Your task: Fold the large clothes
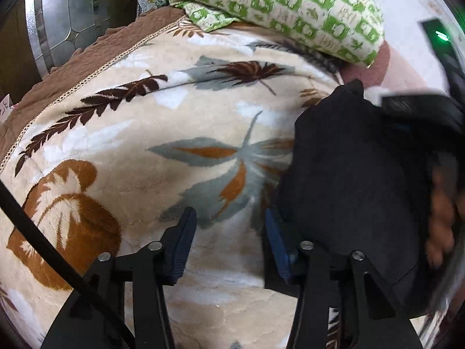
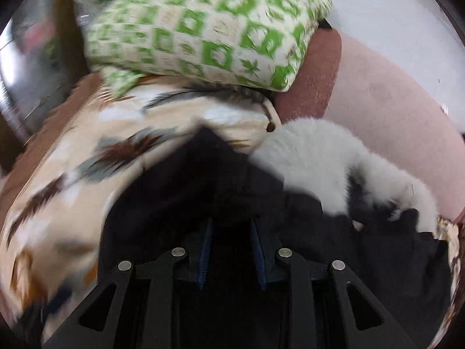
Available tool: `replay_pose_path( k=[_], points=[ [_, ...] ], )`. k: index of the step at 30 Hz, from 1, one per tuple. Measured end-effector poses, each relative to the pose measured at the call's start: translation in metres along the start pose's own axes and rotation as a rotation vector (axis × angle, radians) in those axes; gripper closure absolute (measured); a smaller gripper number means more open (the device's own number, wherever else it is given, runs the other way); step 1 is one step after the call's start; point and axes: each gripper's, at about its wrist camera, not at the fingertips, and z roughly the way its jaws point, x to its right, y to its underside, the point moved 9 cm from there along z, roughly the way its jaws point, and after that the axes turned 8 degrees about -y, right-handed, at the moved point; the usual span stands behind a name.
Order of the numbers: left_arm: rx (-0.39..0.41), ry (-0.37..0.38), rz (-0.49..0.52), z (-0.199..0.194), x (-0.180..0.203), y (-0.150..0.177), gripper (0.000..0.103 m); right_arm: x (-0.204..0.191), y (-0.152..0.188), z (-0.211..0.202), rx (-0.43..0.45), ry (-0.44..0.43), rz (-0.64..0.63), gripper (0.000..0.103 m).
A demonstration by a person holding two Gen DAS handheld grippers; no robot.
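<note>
A large black garment [image 1: 348, 174] lies bunched on the leaf-patterned blanket [image 1: 145, 145] at the right of the left wrist view. My left gripper [image 1: 229, 229] stands open over bare blanket, and its right finger [image 1: 276, 238] is at the garment's left edge. In the right wrist view the black garment [image 2: 232, 180] fills the lower middle, with a white fur trim [image 2: 319, 160] at its far right side. Dark cloth fills the narrow gap of my right gripper [image 2: 232, 241], which is shut on a fold of it. A blurred hand [image 1: 441, 203] shows at the far right.
A green-and-cream patterned pillow [image 1: 290, 5] [image 2: 203, 35] lies at the head of the bed. The blanket [image 2: 87, 151] has a brown border [image 1: 87, 58] on the left. A pink surface [image 2: 377, 101] runs along the right. A black cable [image 1: 43, 241] crosses the lower left.
</note>
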Motion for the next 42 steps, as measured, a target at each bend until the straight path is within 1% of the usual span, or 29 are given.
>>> replay_pose_path(
  k=[3, 5, 6, 9, 10, 11, 12, 13, 14, 15, 17, 19, 20, 23, 25, 26, 28, 29, 31, 32, 33, 35, 36, 38, 39, 40, 41, 42],
  points=[
    [-0.014, 0.007, -0.011, 0.003, -0.002, -0.001, 0.06, 0.008, -0.003, 0.029, -0.045, 0.01, 0.065, 0.074],
    [-0.013, 0.02, -0.024, -0.001, -0.005, -0.004, 0.06, 0.007, -0.003, 0.03, -0.046, 0.016, 0.057, 0.074],
    [-0.004, 0.029, -0.036, -0.006, -0.007, -0.006, 0.06, 0.006, -0.004, 0.024, -0.034, 0.015, 0.055, 0.074],
    [0.043, 0.035, -0.064, -0.021, -0.012, -0.013, 0.06, 0.004, -0.011, -0.026, 0.075, -0.046, 0.066, 0.074],
    [0.069, 0.033, -0.063, -0.029, -0.012, -0.015, 0.06, 0.007, -0.009, -0.054, 0.115, -0.108, 0.08, 0.074],
    [0.085, 0.034, -0.06, -0.034, -0.012, -0.017, 0.059, 0.008, -0.005, -0.071, 0.14, -0.143, 0.085, 0.074],
    [0.113, 0.039, -0.052, -0.043, -0.01, -0.018, 0.058, 0.015, 0.0, -0.091, 0.166, -0.16, 0.086, 0.072],
    [0.142, 0.047, -0.037, -0.053, -0.006, -0.019, 0.057, 0.028, 0.012, -0.116, 0.198, -0.152, 0.079, 0.067],
    [0.165, 0.06, -0.016, -0.063, -0.001, -0.019, 0.055, 0.036, 0.017, -0.125, 0.212, -0.144, 0.076, 0.066],
    [0.178, 0.077, 0.004, -0.071, 0.005, -0.018, 0.053, 0.052, 0.031, -0.138, 0.225, -0.125, 0.08, 0.065],
    [0.188, 0.123, 0.045, -0.087, 0.017, -0.011, 0.051, 0.093, 0.062, -0.158, 0.242, -0.041, 0.111, 0.065],
    [0.201, 0.168, 0.084, -0.104, 0.033, -0.007, 0.05, 0.134, 0.09, -0.169, 0.234, 0.037, 0.128, 0.065],
    [0.209, 0.183, 0.091, -0.11, 0.04, -0.008, 0.05, 0.147, 0.097, -0.173, 0.223, 0.051, 0.133, 0.065],
    [0.216, 0.229, 0.126, -0.124, 0.085, -0.018, 0.042, 0.178, 0.113, -0.178, 0.211, 0.044, 0.163, 0.065],
    [0.205, 0.247, 0.198, -0.123, 0.132, -0.028, 0.042, 0.183, 0.11, -0.173, 0.217, -0.003, 0.177, 0.065],
    [0.216, 0.244, 0.221, -0.12, 0.149, -0.033, 0.042, 0.181, 0.108, -0.168, 0.218, -0.02, 0.175, 0.065],
    [0.254, 0.213, 0.287, -0.109, 0.187, -0.044, 0.042, 0.175, 0.099, -0.153, 0.207, -0.035, 0.157, 0.065],
    [0.261, 0.186, 0.33, -0.098, 0.207, -0.049, 0.042, 0.171, 0.097, -0.143, 0.195, -0.047, 0.146, 0.065],
    [0.252, 0.143, 0.39, -0.077, 0.23, -0.052, 0.042, 0.164, 0.094, -0.122, 0.165, -0.048, 0.106, 0.065],
    [0.25, 0.115, 0.417, -0.067, 0.237, -0.053, 0.042, 0.163, 0.096, -0.114, 0.154, -0.046, 0.087, 0.065],
    [0.253, 0.067, 0.458, -0.052, 0.244, -0.054, 0.042, 0.163, 0.096, -0.104, 0.142, -0.04, 0.068, 0.065],
    [0.272, -0.03, 0.523, -0.028, 0.245, -0.056, 0.042, 0.177, 0.098, -0.094, 0.141, 0.007, 0.065, 0.065],
    [0.288, -0.053, 0.526, -0.02, 0.242, -0.061, 0.042, 0.191, 0.099, -0.09, 0.148, 0.031, 0.085, 0.065],
    [0.279, -0.047, 0.476, -0.009, 0.231, -0.072, 0.042, 0.217, 0.105, -0.09, 0.161, -0.008, 0.164, 0.068],
    [0.282, -0.063, 0.453, -0.006, 0.224, -0.077, 0.042, 0.231, 0.109, -0.091, 0.173, -0.025, 0.211, 0.078],
    [0.29, -0.105, 0.423, -0.001, 0.213, -0.086, 0.042, 0.25, 0.115, -0.092, 0.185, -0.041, 0.265, 0.098],
    [0.265, -0.079, 0.388, 0.006, 0.204, -0.093, 0.042, 0.26, 0.119, -0.093, 0.194, -0.068, 0.296, 0.103],
    [0.241, -0.069, 0.359, 0.013, 0.196, -0.097, 0.04, 0.269, 0.123, -0.094, 0.206, -0.107, 0.332, 0.103]
  ],
)
